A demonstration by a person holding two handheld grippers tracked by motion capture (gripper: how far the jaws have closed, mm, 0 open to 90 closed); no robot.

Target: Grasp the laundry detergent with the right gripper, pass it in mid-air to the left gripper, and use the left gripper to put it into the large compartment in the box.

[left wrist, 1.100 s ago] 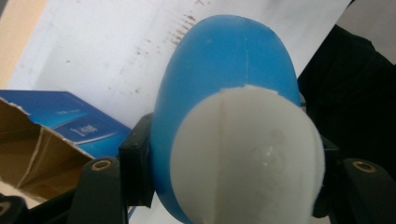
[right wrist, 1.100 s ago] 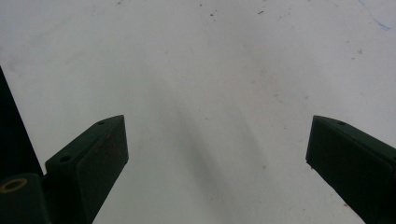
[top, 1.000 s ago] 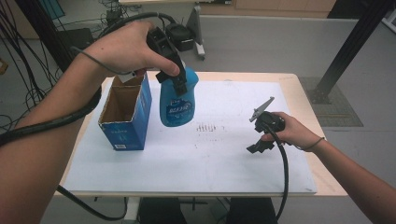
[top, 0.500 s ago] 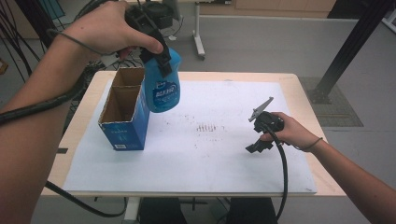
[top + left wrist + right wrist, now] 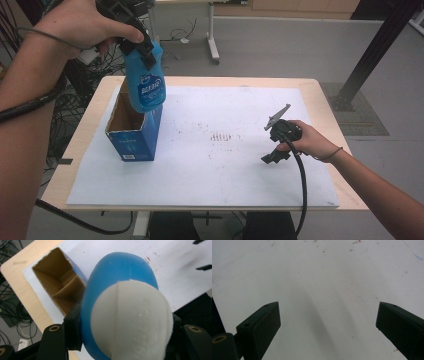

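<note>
The pale wooden table (image 5: 327, 107) carries a large white paper sheet (image 5: 220, 170) flecked with small brown marks near its middle. On the sheet's left side stands an open-topped blue cardboard box (image 5: 132, 137) with a bare brown inside; in the left gripper view (image 5: 58, 288) its mouth gapes just beyond the held thing.

That thing is a blue plastic bottle with a white rounded cap end (image 5: 145, 82). It hangs in the air directly above the box's opening, clear of the rim, its long axis close to upright and leaning slightly, the blue bottom pointing down at the box and the capped top up in the clamp. The body is smooth, glossy and egg-like in outline, with a white printed label on its front face. Seen from the left gripper view, the bottle (image 5: 125, 312) is viewed end-on: the matte white dome with a moulded seam fills the foreground and the blue body swells behind it.

The left gripper (image 5: 136, 42) is clamped on the bottle's upper part, a black jaw pressed to each side (image 5: 125, 337).

The right gripper (image 5: 272, 142) rests low over the sheet at the right, well apart from the box; its black jaws stand wide apart with nothing but paper between them (image 5: 328, 322).
</note>
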